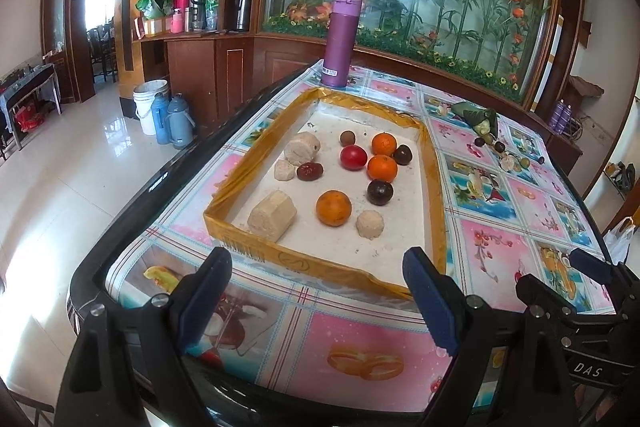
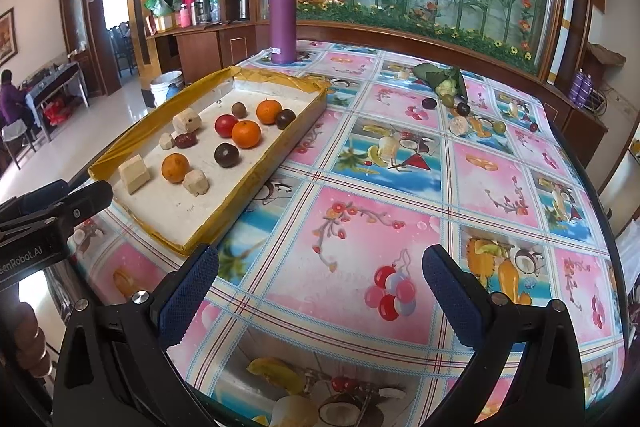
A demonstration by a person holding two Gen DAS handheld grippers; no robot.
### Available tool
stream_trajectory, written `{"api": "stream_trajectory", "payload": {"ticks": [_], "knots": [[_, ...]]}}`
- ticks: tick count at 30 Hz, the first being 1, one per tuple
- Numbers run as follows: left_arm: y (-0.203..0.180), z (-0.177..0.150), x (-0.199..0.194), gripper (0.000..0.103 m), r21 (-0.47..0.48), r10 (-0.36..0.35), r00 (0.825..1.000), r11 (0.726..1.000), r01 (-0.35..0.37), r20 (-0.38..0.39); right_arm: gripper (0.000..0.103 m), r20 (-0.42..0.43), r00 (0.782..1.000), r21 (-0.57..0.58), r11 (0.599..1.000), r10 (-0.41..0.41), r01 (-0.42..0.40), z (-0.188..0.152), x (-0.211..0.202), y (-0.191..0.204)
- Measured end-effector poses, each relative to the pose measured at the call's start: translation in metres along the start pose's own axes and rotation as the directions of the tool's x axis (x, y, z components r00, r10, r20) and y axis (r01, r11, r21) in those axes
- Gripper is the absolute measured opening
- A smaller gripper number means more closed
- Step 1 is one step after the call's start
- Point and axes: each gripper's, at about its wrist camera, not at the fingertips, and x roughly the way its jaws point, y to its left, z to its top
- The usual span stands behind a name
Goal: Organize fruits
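A shallow white tray with a yellow taped rim (image 1: 228,215) (image 2: 280,155) lies on the table's left side. It holds three oranges (image 1: 333,207) (image 2: 175,167), a red fruit (image 1: 353,157) (image 2: 226,125), dark plums (image 1: 380,191) (image 2: 226,155), a red date (image 1: 309,171) and several beige foam blocks (image 1: 272,215) (image 2: 134,173). More small fruits lie loose at the far right by a green leaf bundle (image 1: 480,115) (image 2: 442,77). My left gripper (image 1: 318,291) is open and empty just short of the tray's near rim. My right gripper (image 2: 320,291) is open and empty over the tablecloth, right of the tray.
A purple thermos (image 1: 340,41) (image 2: 282,19) stands behind the tray's far end. The flowered tablecloth (image 2: 360,219) covers a black-rimmed table. The right gripper's body (image 1: 580,291) shows at the left view's right edge. A glass floral wall runs behind.
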Motion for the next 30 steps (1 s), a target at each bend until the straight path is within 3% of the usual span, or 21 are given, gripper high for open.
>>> {"api": "stream_trajectory", "payload": {"ticks": [18, 30], "knots": [[-0.008, -0.003, -0.008, 0.089, 0.055, -0.027, 0.995, 0.998, 0.022, 0.094, 0.103, 0.007, 1.0, -0.005, 1.0, -0.019, 0.019, 0.0, 0.0, 0.001], [-0.015, -0.002, -0.008, 0.096, 0.079, 0.036, 0.992, 0.996, -0.045, 0.117, 0.103, -0.001, 1.0, -0.009, 1.0, -0.022, 0.022, -0.001, 0.0, 0.0]]}}
